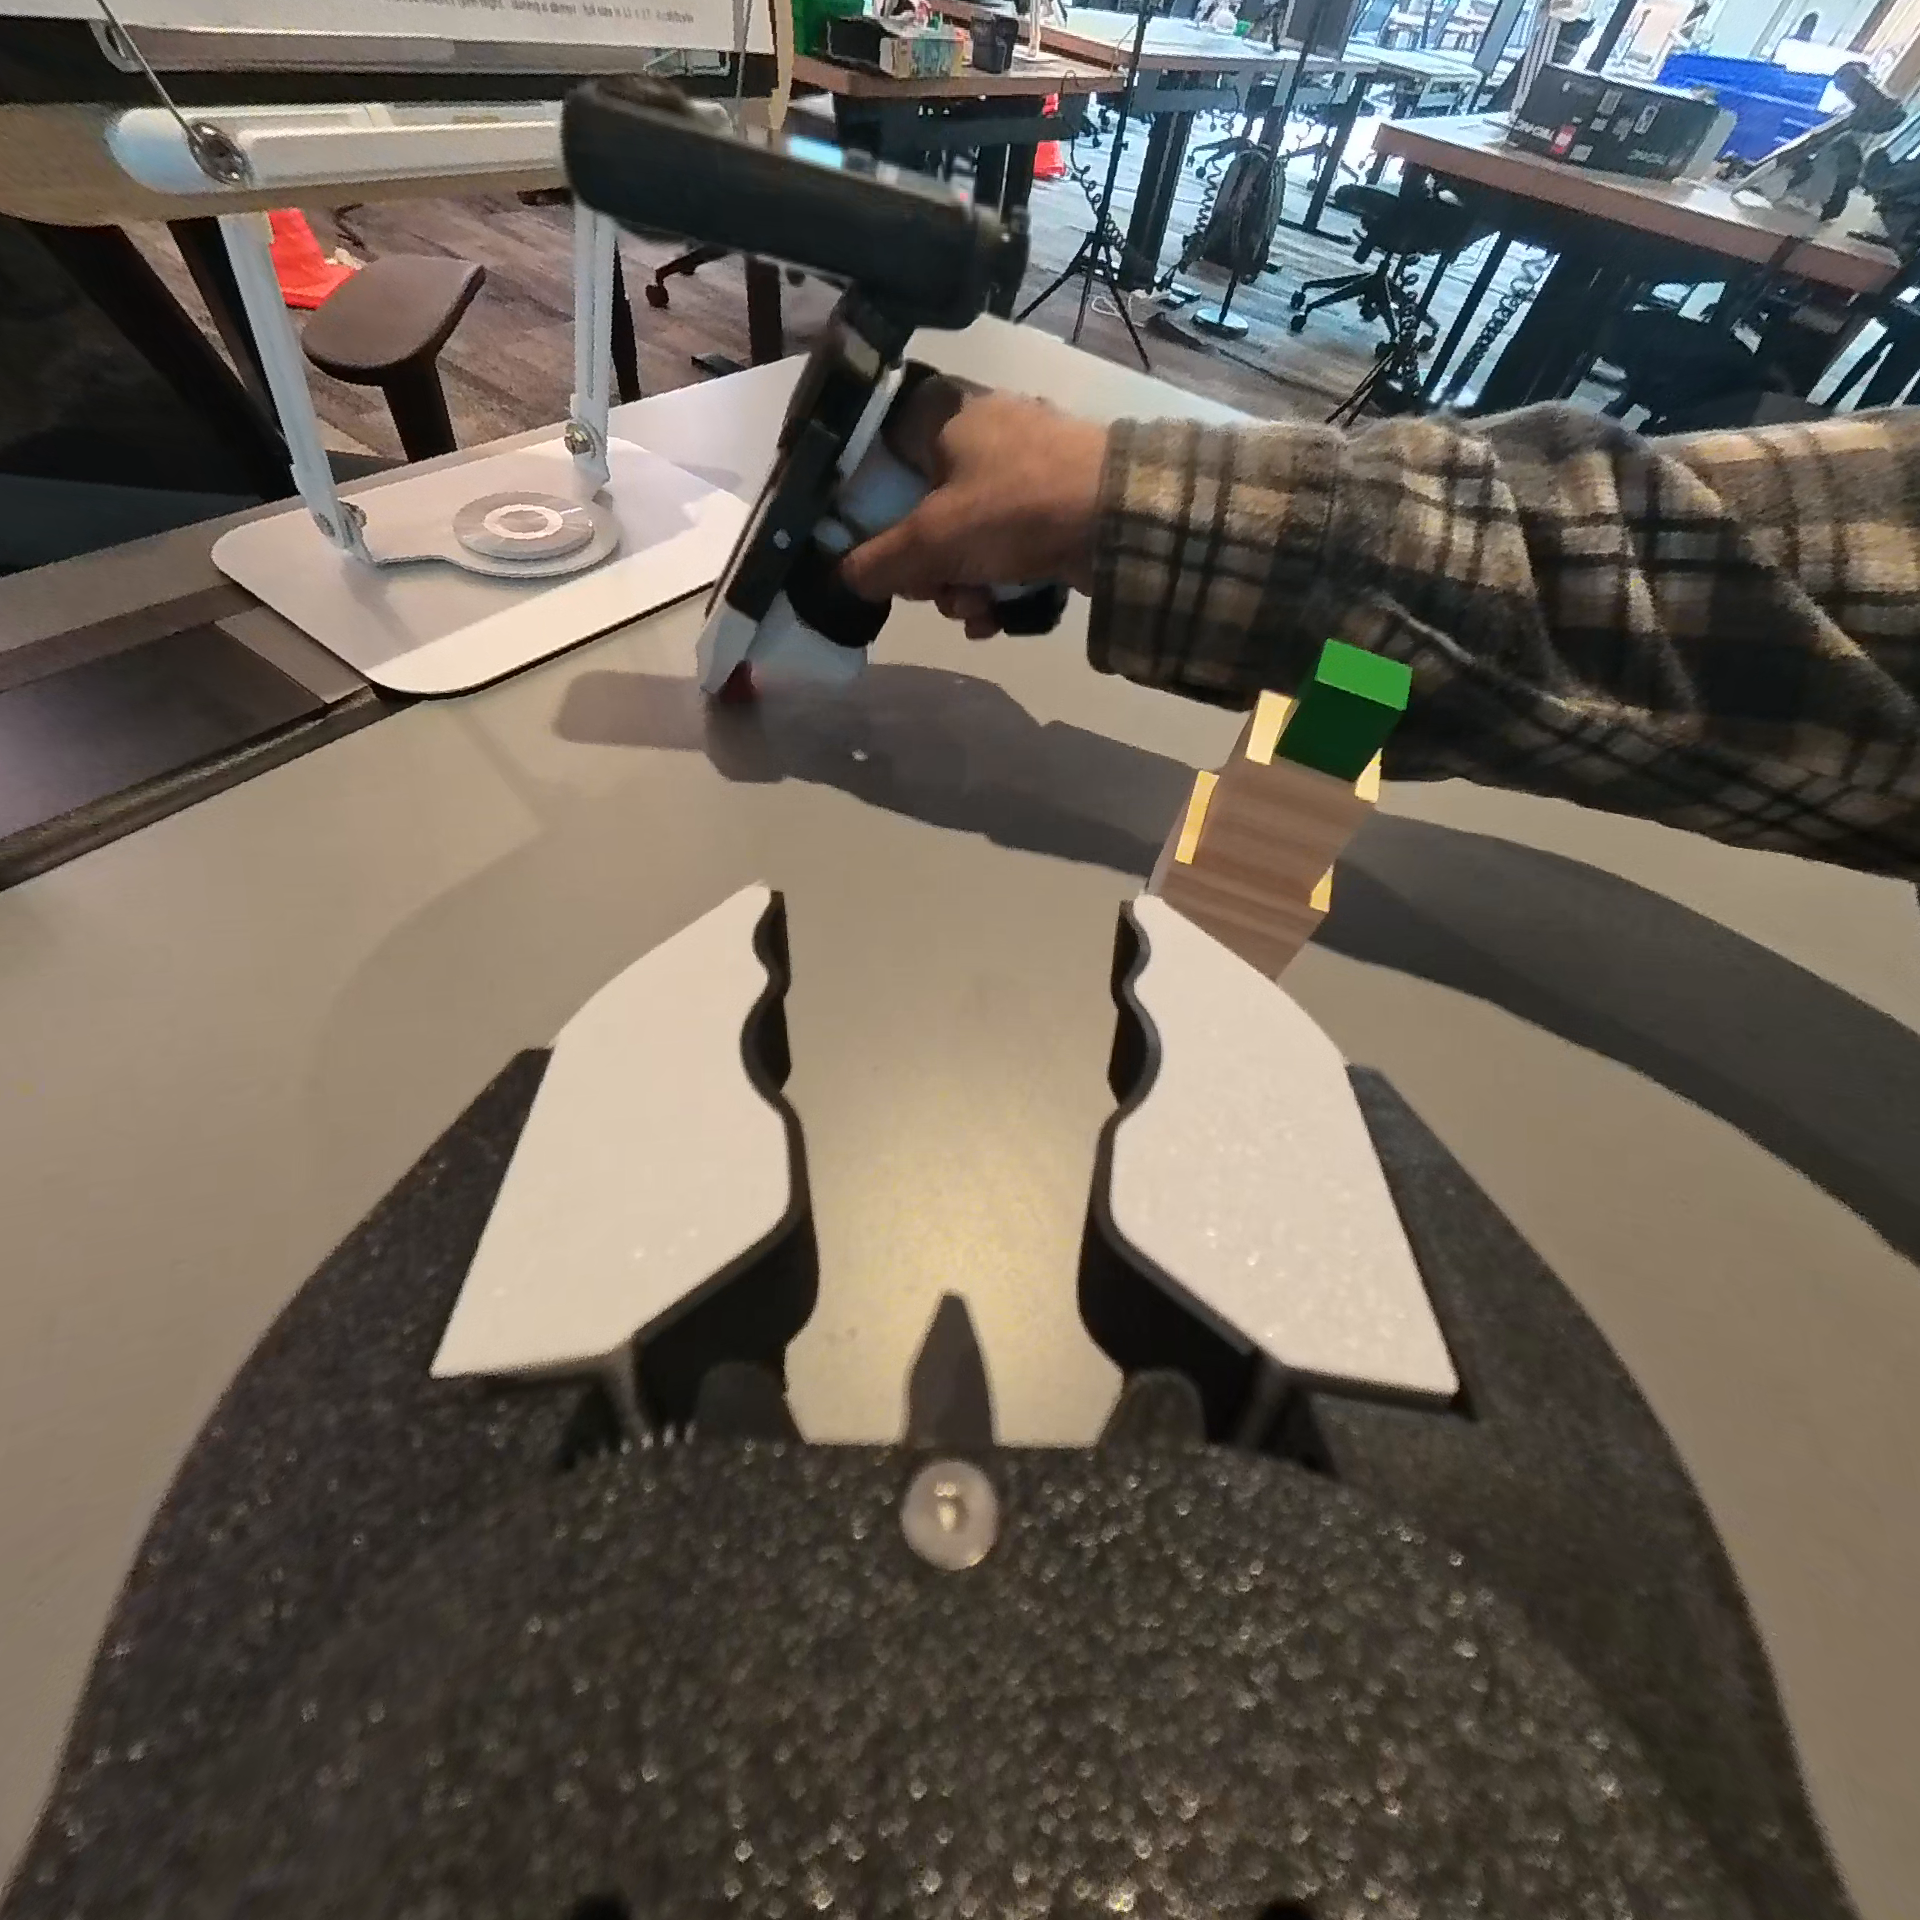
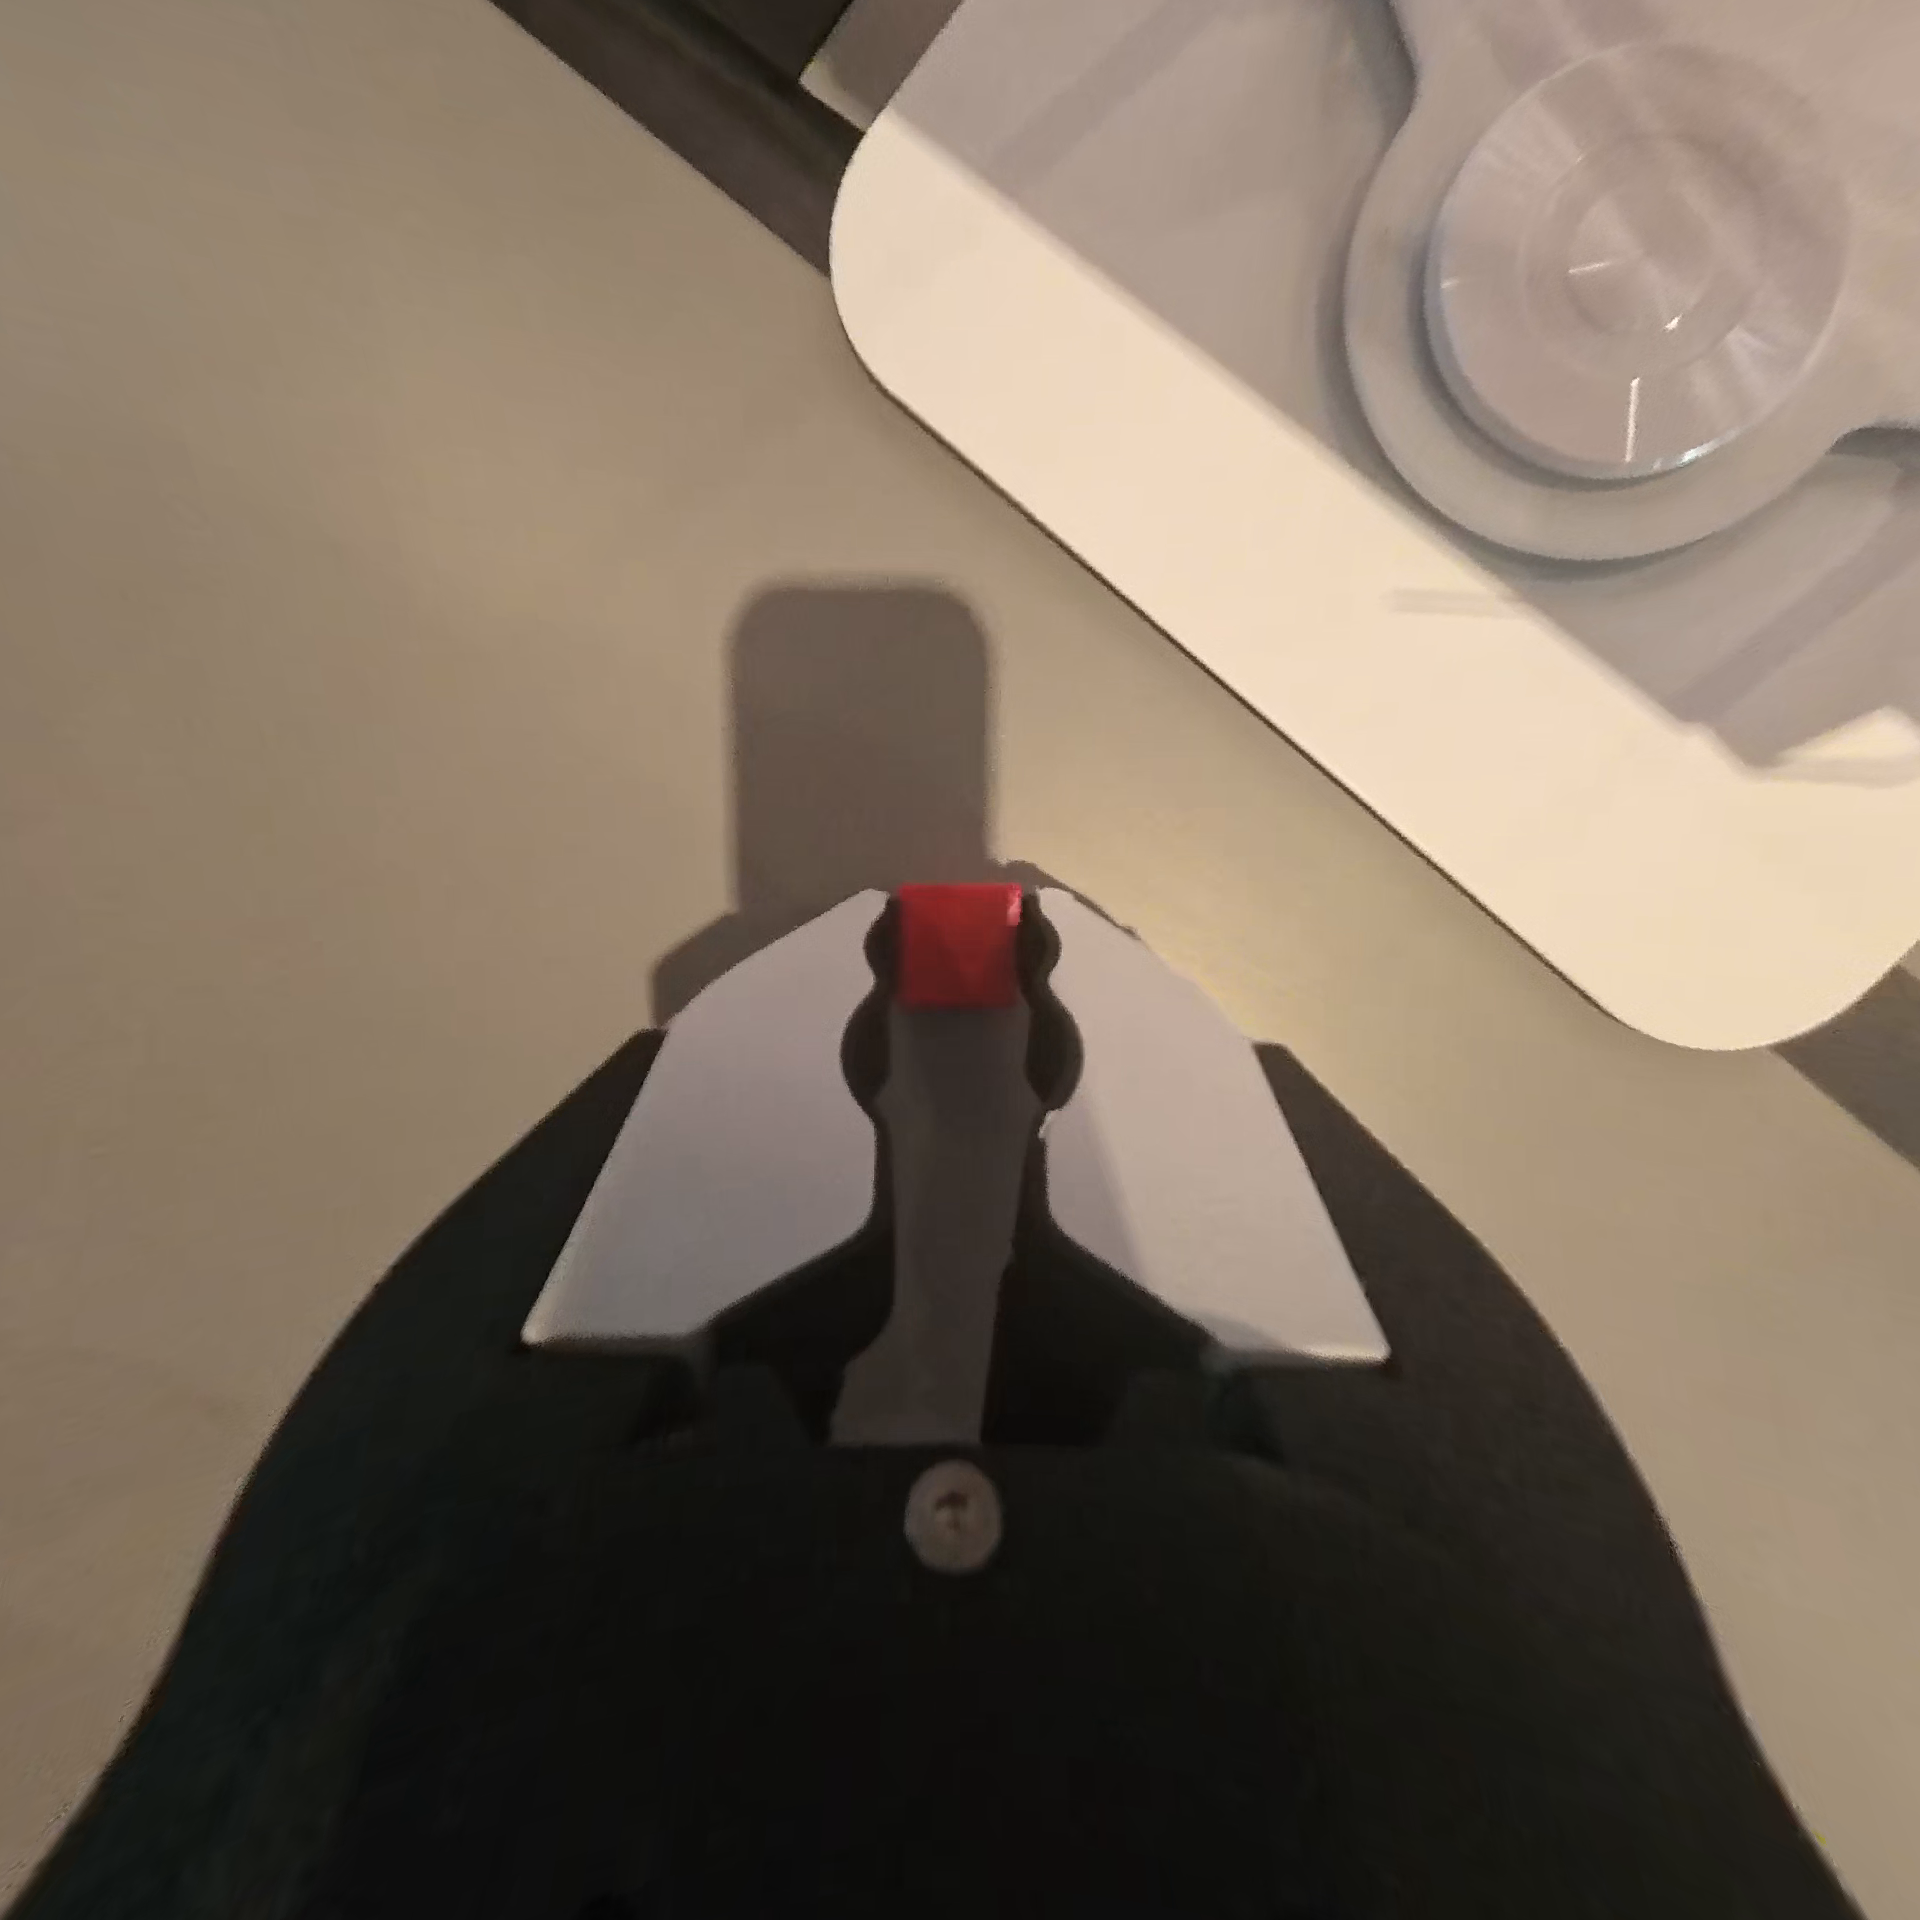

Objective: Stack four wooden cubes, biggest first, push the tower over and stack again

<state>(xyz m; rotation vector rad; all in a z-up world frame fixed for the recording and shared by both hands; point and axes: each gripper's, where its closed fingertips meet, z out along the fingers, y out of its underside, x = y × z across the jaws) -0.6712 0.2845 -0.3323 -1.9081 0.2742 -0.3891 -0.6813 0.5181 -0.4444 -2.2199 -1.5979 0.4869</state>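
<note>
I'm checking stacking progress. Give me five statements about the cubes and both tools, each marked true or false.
1. The right tool grips a small red cube. True.
2. The left tool holds the green cube. False: it is open and empty.
3. The green cube tops the stack. True.
4. The cube under the green one is blue. False: it is plain wood.
5. The red cube is already on the stack. False: it is low over the grey table, near the white lamp base.

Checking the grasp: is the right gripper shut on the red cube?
Shut: the right gripper has its fingertips pressed against both sides of the red cube.
</note>
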